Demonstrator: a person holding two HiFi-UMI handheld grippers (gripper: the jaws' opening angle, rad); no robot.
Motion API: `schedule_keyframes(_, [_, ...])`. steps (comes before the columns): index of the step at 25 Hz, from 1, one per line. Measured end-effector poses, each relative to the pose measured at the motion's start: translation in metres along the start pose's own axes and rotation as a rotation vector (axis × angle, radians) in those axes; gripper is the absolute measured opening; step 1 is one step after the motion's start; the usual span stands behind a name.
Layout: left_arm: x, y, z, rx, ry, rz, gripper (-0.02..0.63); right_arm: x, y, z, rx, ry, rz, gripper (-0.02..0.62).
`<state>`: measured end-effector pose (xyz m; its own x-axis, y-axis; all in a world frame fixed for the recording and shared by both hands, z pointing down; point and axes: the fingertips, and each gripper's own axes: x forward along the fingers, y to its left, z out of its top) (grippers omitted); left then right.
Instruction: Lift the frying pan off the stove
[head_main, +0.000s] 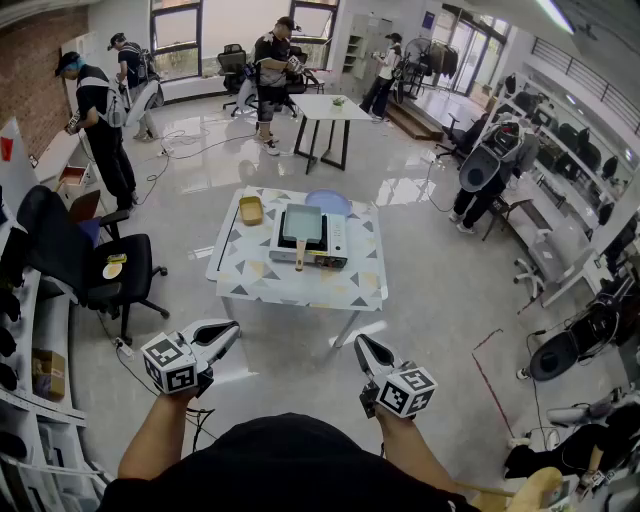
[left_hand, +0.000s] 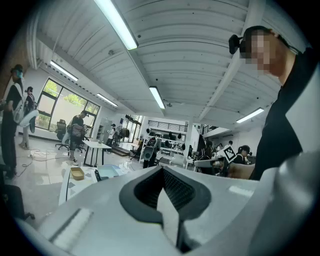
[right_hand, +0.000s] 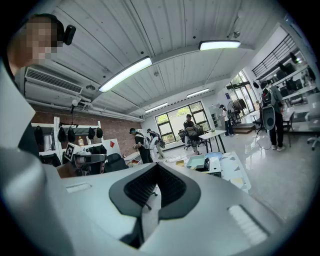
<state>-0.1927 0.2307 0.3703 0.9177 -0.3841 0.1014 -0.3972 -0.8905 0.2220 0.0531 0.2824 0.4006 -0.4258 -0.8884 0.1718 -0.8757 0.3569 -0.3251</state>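
Observation:
A square pale-teal frying pan (head_main: 302, 223) with a wooden handle (head_main: 299, 255) sits on a white portable stove (head_main: 335, 245), on a low patterned table (head_main: 300, 285) in mid-room. Both grippers are held close to my body, well short of the table. My left gripper (head_main: 225, 335) is shut and empty, its jaws meeting in the left gripper view (left_hand: 162, 170). My right gripper (head_main: 362, 345) is also shut and empty (right_hand: 156, 167). The pan appears small and far off in the left gripper view (left_hand: 107, 171) and the right gripper view (right_hand: 196, 161).
A yellow tray (head_main: 251, 210) and a blue plate (head_main: 330, 201) lie on the table beside the stove. A black office chair (head_main: 100, 265) stands to the left, shelves along the left wall. A white table (head_main: 325, 107) and several people are farther back.

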Motion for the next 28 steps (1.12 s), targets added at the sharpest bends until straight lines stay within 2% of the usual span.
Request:
schedule_keyframes(7, [-0.004,0.012,0.002,-0.006,0.008,-0.004,0.001,0.012,0.007,0.004,-0.019,-0.001,0.007,0.028])
schedule_keyframes(14, [-0.009,0.033,-0.001,-0.012,0.018,-0.026,0.002,0.031,0.032,0.003,-0.106,0.001,0.048,0.028])
schedule_keyframes(21, [-0.011,0.049,0.004,-0.001,0.004,-0.086,0.010,0.051,0.050,0.007,-0.179,0.007,0.053,0.035])
schedule_keyframes(24, [-0.012,0.058,0.002,0.002,0.015,-0.104,0.034,0.060,0.059,0.005,-0.210,0.013,0.062,0.066])
schedule_keyframes(28, [-0.014,0.071,0.000,-0.002,0.039,-0.102,0.111,0.067,0.069,0.004,-0.240,0.027,0.049,0.103])
